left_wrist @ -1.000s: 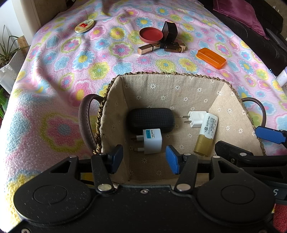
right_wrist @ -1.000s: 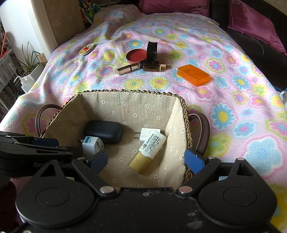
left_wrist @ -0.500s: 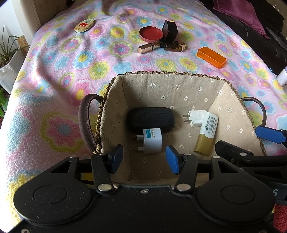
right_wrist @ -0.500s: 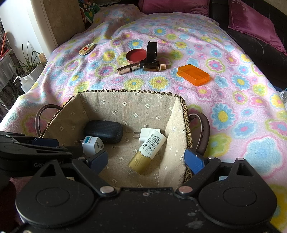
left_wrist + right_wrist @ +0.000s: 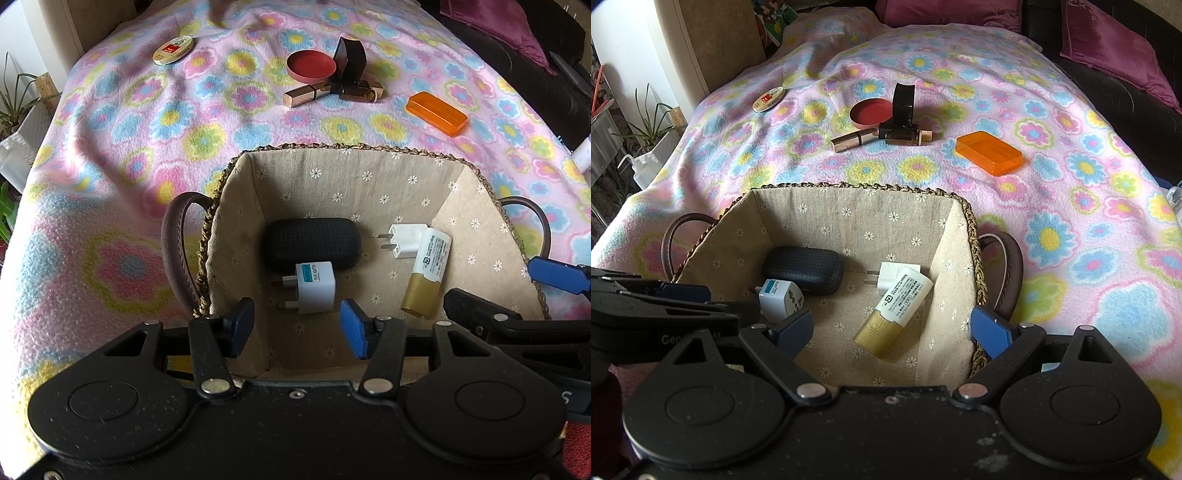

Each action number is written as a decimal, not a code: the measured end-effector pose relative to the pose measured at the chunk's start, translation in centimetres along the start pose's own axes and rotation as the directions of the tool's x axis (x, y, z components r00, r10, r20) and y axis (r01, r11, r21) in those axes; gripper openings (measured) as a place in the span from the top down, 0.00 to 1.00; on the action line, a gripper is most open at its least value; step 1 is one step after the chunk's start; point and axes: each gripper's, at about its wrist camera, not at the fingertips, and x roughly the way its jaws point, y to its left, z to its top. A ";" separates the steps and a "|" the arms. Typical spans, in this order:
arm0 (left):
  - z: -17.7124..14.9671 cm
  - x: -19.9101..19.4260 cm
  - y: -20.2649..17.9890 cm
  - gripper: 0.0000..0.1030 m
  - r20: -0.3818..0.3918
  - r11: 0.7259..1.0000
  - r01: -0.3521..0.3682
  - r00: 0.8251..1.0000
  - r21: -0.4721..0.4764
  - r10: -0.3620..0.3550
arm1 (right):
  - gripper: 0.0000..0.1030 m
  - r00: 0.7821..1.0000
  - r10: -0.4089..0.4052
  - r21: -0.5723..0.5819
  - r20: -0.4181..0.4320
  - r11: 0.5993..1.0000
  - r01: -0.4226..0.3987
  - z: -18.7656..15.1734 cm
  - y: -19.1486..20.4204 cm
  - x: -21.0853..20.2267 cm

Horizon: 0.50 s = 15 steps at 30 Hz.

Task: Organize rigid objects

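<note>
— Where's the tube (image 5: 894, 311)?
— Mid-frame in the basket (image 5: 849, 212), gold cap pointing lower left, covering part of the white charger (image 5: 887, 276).
— Grippers?
— Left gripper (image 5: 297, 328) and right gripper (image 5: 892, 329) both spread, holding nothing.

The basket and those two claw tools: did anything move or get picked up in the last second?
Nothing visibly changed. The left gripper and right gripper stay open and empty at the near edge of the basket, and its contents lie where they were.
</note>
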 end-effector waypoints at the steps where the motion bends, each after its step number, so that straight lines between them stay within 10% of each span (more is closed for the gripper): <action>1: 0.0 0.0 0.0 0.50 -0.002 1.000 0.000 1.000 0.000 0.000 | 0.10 1.000 0.000 0.000 -0.001 1.000 0.000 -0.1 -0.1 0.0; 15: 0.3 0.1 0.0 0.51 -0.034 1.000 -0.002 0.999 0.004 0.002 | 0.10 1.000 -0.010 -0.001 -0.016 1.000 0.010 0.2 0.3 0.0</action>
